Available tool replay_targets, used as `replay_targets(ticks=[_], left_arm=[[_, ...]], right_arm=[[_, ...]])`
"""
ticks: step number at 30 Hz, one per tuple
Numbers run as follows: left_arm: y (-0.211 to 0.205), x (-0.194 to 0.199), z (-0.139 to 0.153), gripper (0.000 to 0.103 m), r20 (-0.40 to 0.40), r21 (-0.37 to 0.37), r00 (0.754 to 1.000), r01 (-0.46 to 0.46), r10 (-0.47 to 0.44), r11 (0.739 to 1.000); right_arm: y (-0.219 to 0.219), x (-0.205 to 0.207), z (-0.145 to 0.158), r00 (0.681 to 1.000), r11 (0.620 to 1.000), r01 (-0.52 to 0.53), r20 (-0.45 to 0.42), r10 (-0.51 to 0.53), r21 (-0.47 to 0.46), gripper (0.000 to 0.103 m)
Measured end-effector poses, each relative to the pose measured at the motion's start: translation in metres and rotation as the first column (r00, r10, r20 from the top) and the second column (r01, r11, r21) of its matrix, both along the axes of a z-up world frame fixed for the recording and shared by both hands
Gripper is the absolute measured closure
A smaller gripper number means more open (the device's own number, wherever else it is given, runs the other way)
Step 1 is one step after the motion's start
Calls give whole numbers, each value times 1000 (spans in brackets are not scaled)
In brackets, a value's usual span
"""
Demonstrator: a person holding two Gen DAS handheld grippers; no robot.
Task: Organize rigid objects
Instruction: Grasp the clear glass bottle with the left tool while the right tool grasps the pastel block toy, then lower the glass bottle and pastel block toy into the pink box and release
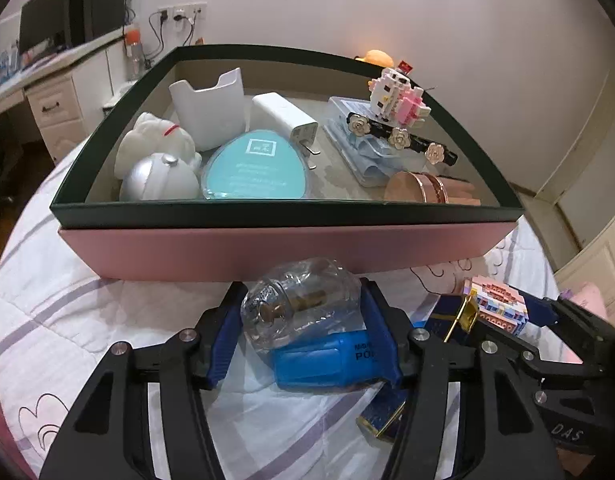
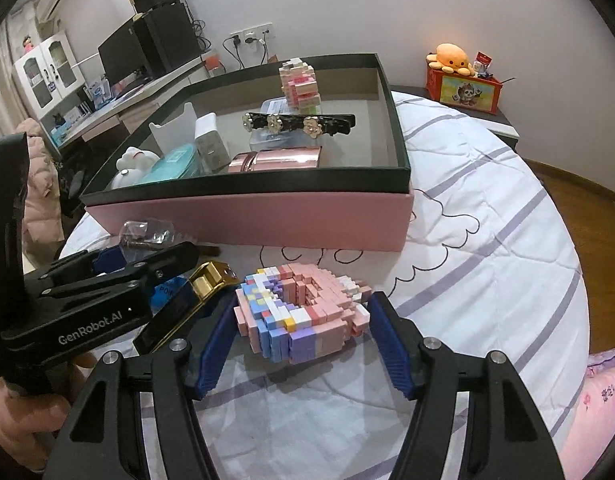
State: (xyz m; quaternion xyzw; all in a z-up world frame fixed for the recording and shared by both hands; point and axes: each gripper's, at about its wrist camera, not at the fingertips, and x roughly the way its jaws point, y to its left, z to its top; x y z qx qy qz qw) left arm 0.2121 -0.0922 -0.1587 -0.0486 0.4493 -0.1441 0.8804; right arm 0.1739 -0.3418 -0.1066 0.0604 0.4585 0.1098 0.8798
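Observation:
A pink box with a dark green rim (image 1: 283,208) sits on the bed and holds several items: a white cat figure (image 1: 147,140), a silver ball (image 1: 159,178), a teal oval case (image 1: 255,166), a white charger (image 1: 285,118), a flower hair clip (image 1: 403,136) and a pink brick figure (image 1: 399,96). My left gripper (image 1: 303,304) is open around a clear glass bottle (image 1: 299,304) lying on a blue container (image 1: 327,360). My right gripper (image 2: 301,320) is open around a pastel brick model (image 2: 299,312) on the quilt; its pads stand close beside it.
A navy and gold box (image 2: 179,304) lies between the grippers. The quilted bed (image 2: 487,240) spreads to the right. A bedside table with an orange plush (image 2: 451,58) stands behind. A desk with a monitor (image 2: 119,56) is at the far left.

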Motion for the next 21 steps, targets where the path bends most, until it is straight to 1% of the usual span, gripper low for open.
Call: replay_targets(ticks=[2, 9, 16, 21], left_arm=[[8, -3, 4, 44, 4, -14, 1000, -5, 5, 1000], [20, -19, 21, 44, 37, -15, 999, -19, 19, 1000], [33, -27, 45, 44, 84, -15, 996, -22, 23, 1000], [41, -20, 68, 44, 132, -3, 991, -30, 30, 1000]], right_arm=[[-2, -3, 2, 1000, 1000, 7, 5, -7, 0, 37], [-8, -11, 14, 999, 1000, 30, 28, -30, 2, 37], [-1, -14, 40, 997, 1000, 12, 80, -11, -17, 37], [12, -4, 63, 991, 999, -21, 128, 26, -38, 37]])
